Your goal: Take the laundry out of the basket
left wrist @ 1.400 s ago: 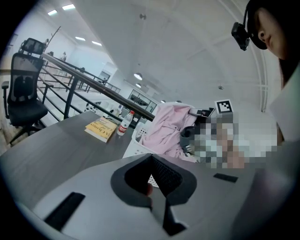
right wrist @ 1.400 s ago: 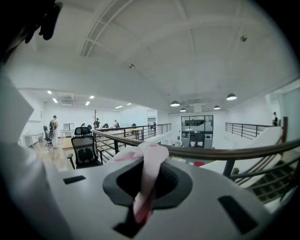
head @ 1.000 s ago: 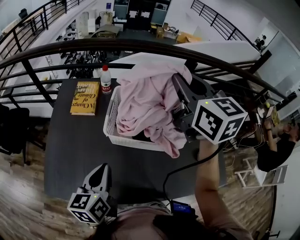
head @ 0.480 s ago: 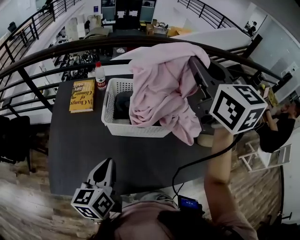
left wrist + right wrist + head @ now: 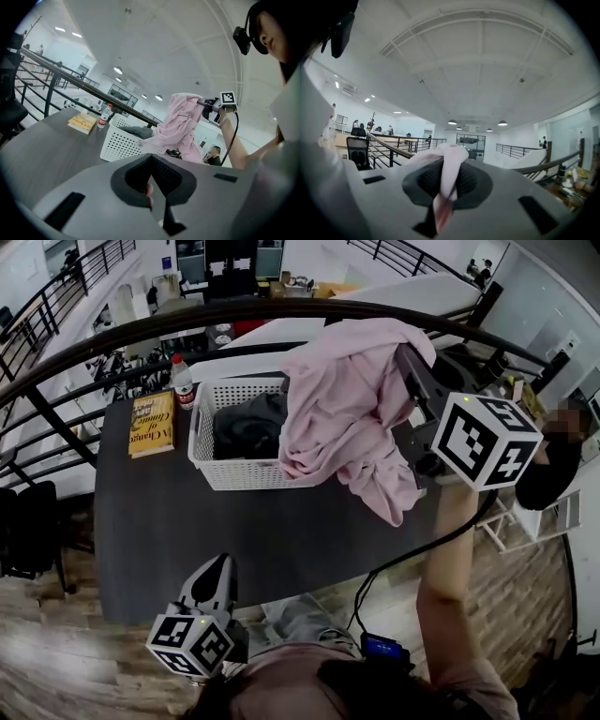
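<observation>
Eased forward, jaws together on nothing: left gripper (image 5: pixel 221 566). Uncovered in the white basket (image 5: pixel 234 476) — a dark garment (image 5: pixel 248 423), yet to come out. Hoisted higher and rightward, hanging over the basket's right end: pink garment (image 5: pixel 347 418), clamped in the right gripper (image 5: pixel 409 356).

We take the basket (image 5: pixel 239 460), standing on the table (image 5: pixel 187 540), as landmark. Left of it we find the book (image 5: pixel 152 424) and the bottle (image 5: pixel 183 382); inside it, the heaped garment (image 5: pixel 248 423); over its right end, the hanging garment (image 5: pixel 352 418).
</observation>
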Available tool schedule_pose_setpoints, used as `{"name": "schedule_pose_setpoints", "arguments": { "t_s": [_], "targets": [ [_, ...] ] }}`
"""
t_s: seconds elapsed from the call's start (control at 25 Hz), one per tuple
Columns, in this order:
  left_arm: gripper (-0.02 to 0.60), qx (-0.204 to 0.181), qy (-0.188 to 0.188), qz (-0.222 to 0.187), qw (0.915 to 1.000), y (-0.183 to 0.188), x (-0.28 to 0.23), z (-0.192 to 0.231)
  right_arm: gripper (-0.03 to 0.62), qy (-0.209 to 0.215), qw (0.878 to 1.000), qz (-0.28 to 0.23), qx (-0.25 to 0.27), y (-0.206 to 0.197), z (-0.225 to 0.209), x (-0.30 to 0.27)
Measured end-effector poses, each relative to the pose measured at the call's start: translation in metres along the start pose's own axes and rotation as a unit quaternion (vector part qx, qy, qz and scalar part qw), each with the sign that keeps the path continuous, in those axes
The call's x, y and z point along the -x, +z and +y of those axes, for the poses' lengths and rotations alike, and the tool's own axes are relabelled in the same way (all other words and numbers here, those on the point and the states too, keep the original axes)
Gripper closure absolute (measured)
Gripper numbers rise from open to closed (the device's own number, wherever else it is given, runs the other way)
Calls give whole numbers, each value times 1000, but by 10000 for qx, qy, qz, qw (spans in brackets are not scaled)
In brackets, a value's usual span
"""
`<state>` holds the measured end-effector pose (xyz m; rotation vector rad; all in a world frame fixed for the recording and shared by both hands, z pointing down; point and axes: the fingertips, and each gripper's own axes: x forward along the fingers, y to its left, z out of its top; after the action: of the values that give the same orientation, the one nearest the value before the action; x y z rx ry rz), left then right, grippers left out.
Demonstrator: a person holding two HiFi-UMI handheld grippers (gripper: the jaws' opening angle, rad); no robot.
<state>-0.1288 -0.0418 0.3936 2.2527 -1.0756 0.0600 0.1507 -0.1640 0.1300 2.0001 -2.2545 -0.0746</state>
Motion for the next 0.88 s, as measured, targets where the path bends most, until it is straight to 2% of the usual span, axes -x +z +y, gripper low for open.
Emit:
{"name": "schedule_pose_setpoints", "arguments": {
  "t_s": [0.36,0.64,0.88],
  "targets": [
    [592,-107,37,130,9999,-19,1,-18,553,-291,9995,22,-138,-18,-34,43],
    [592,-156,-15,53,9999,-19,-37,-56,553,-278,9994,27,-199,-28,-82,63],
    [592,-204,-135,146,9996,-34,-71,-92,553,-341,9992,157,-135,-44,-126,75]
  ]
}}
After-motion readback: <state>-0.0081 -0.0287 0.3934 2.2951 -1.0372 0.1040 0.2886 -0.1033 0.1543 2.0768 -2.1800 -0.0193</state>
